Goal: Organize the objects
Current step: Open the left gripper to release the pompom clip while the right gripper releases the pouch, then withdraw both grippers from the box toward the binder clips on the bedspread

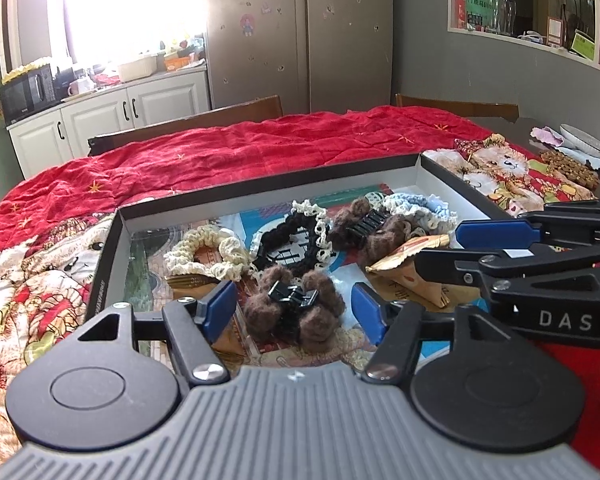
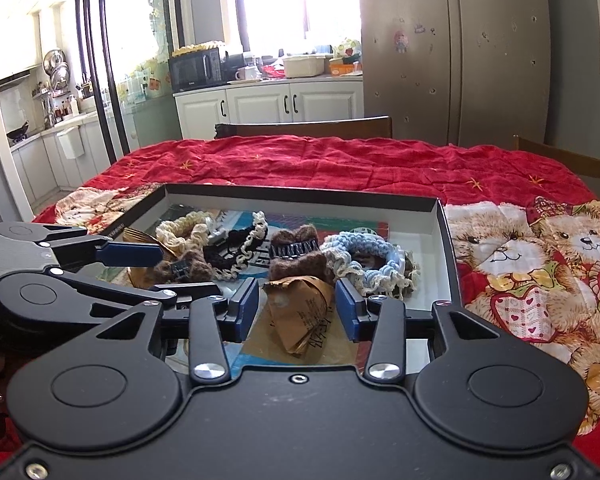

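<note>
Left gripper (image 1: 294, 307) stands unclenched around a brown furry hair claw (image 1: 296, 307) inside the black-rimmed box (image 1: 268, 190). Right gripper (image 2: 297, 309), likewise parted, flanks a brown paper packet (image 2: 302, 316) in that box.

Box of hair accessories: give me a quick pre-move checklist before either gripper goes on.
1. Left gripper open: ok.
2. Brown fuzzy claw clip between the left fingers, pads apart from it: ok.
3. Right gripper open: ok.
4. Brown paper packet between the right fingers, not pinched: ok.
5. Both items inside the black-rimmed box: ok.
6. Grippers clear of each other: cannot tell, they sit close.
</note>
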A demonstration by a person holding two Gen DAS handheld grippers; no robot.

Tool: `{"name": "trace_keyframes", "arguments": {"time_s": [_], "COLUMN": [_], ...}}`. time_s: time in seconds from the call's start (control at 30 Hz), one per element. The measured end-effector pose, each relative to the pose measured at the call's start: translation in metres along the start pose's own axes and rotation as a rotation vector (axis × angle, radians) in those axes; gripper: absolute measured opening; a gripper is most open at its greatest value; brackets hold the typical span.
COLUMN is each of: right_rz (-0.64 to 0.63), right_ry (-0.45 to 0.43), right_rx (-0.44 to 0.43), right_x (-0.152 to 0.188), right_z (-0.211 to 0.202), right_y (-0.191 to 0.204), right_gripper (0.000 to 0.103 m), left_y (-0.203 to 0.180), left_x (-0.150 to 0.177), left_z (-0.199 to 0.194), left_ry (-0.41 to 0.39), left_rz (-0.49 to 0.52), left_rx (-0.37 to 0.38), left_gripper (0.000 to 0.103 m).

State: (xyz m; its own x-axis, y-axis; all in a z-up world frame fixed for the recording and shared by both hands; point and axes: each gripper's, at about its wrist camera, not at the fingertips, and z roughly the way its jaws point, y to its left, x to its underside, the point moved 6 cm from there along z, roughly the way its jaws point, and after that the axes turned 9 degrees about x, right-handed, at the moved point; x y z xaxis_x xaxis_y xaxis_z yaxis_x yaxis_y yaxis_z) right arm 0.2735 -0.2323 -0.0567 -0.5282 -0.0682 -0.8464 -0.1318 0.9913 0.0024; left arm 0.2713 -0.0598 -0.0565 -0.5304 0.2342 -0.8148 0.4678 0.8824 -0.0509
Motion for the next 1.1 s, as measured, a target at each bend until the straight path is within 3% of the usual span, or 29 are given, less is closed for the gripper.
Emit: {"name": "trace_keyframes", "arguments": {"time_s": [0.27, 0.67, 1.1], "right_rz": [0.0, -0.036, -0.099], "right_ry": [-0.04, -0.106, -0.117], "right_rx": [-0.014, -0.038, -0.051], "right_x": [-0.008, -0.015, 0.004], "right_z": [-0.022, -0.078, -0.125], "right_y": [0.002, -0.001, -0.005], "right_gripper": [0.045, 0.049, 0.051], "left_y": [-0.005, -0.021, -0.03], "left_x": [-0.008, -0.015, 0.005], "left_z": [-0.018, -0.065, -0.104], "left_ry": [-0.049, -0.116, -0.119], "left_rz": [0.021, 0.08, 0.12], "left_rx": [-0.016, 0.03, 0.067], "left_gripper": [0.08, 0.083, 0.083]}}
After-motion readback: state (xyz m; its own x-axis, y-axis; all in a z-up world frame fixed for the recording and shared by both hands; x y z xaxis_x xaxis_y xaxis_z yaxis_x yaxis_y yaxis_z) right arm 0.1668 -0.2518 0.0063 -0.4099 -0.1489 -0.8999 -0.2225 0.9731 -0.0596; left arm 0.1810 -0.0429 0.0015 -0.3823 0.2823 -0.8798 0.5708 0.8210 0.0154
